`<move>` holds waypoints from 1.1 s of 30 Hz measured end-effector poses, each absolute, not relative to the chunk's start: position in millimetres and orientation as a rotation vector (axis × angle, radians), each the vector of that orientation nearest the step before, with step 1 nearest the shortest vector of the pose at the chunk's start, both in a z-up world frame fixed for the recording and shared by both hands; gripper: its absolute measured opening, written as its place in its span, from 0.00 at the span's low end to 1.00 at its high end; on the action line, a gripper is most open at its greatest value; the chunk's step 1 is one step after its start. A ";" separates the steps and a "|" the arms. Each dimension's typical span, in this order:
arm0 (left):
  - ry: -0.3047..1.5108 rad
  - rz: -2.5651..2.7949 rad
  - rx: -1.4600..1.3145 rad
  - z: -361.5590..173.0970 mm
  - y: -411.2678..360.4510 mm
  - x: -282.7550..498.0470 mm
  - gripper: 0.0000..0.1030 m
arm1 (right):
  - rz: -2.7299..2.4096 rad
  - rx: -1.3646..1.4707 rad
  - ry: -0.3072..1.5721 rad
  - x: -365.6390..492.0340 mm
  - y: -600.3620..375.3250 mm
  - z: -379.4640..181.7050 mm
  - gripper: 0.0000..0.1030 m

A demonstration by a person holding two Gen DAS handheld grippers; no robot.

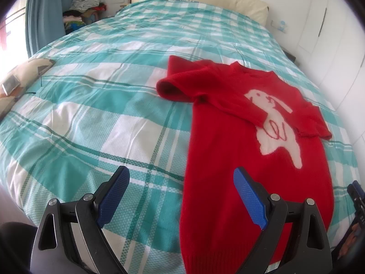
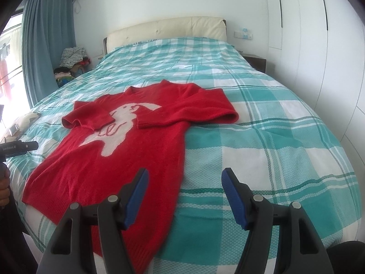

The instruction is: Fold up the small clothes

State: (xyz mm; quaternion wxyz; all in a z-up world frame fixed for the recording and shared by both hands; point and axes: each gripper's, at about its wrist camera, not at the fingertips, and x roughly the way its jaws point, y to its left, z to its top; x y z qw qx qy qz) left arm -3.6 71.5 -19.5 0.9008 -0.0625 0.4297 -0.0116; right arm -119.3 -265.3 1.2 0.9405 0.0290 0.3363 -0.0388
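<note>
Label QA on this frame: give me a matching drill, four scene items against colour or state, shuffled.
Items:
1. red sweater
2. bedspread
3. left claw
4. headboard

States:
A. cream, padded
B. open, empty
C. sleeves folded across the front
D. teal and white plaid

Pairs: 1-C, 2-D, 3-B, 4-A

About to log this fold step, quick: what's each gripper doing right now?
Left gripper: open, holding nothing.
Right gripper: open, holding nothing, above the red sweater's edge.
</note>
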 end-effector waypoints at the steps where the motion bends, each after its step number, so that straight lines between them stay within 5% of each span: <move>1: 0.890 -0.023 -0.127 -19.6 71.3 -3.7 0.91 | -0.076 0.059 0.688 -119.0 -265.0 0.8 0.64; 15: 0.878 -0.015 -0.133 -18.2 76.0 -4.4 0.91 | -0.020 0.034 0.738 -109.6 -262.5 10.5 0.64; 22: 0.875 -0.024 -0.149 -16.2 77.6 -2.9 0.91 | 0.091 -0.359 0.881 -28.1 -232.3 43.8 0.64; 27: 0.859 0.014 -0.086 -16.5 72.8 -4.7 0.91 | 0.287 -0.422 0.973 49.8 -192.0 12.8 0.63; 30: 0.862 0.023 -0.089 -16.8 75.7 -4.2 0.91 | 0.301 -0.432 1.018 90.6 -176.6 -26.8 0.60; 33: 0.874 0.028 -0.105 -18.1 80.7 -2.7 0.91 | 0.249 -0.280 1.087 125.1 -195.7 -58.8 0.33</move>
